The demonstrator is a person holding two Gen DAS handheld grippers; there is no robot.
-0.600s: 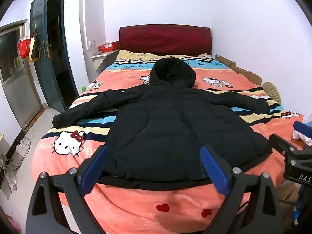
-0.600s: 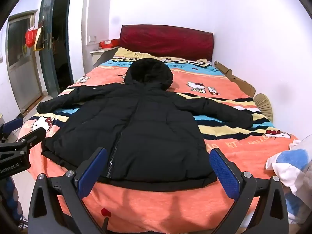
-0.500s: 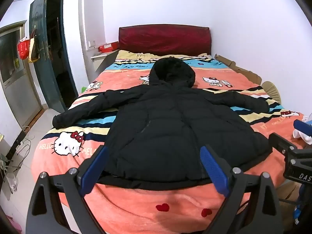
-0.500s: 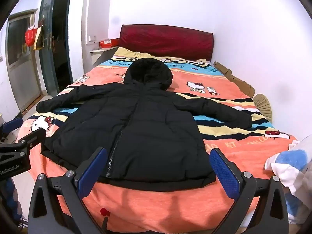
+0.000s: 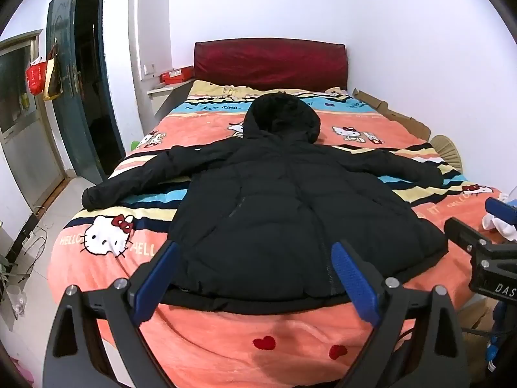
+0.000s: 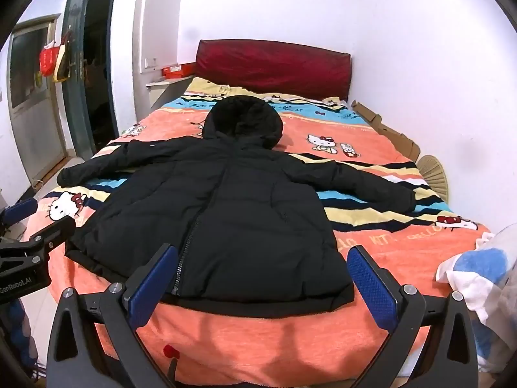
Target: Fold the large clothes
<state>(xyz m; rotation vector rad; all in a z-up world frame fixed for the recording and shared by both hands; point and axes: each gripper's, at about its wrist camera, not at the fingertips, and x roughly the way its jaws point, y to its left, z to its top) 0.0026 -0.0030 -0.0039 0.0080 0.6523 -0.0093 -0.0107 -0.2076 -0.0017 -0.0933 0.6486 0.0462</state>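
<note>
A black hooded puffer jacket (image 5: 290,213) (image 6: 226,223) lies flat on the bed, front up, zipper closed, both sleeves spread out to the sides and the hood toward the headboard. My left gripper (image 5: 255,278) hangs open above the foot of the bed, just short of the jacket's hem, nothing between its blue pads. My right gripper (image 6: 261,281) is open too, at the hem's right half, holding nothing. Each gripper shows at the edge of the other's view.
The bed (image 5: 290,339) wears an orange cartoon-cat blanket and has a dark red headboard (image 5: 271,61). A wall runs along its right side, with cardboard (image 5: 397,116) in the gap. A white and blue cloth (image 6: 478,274) lies at the foot's right corner. An open door (image 5: 74,90) stands left.
</note>
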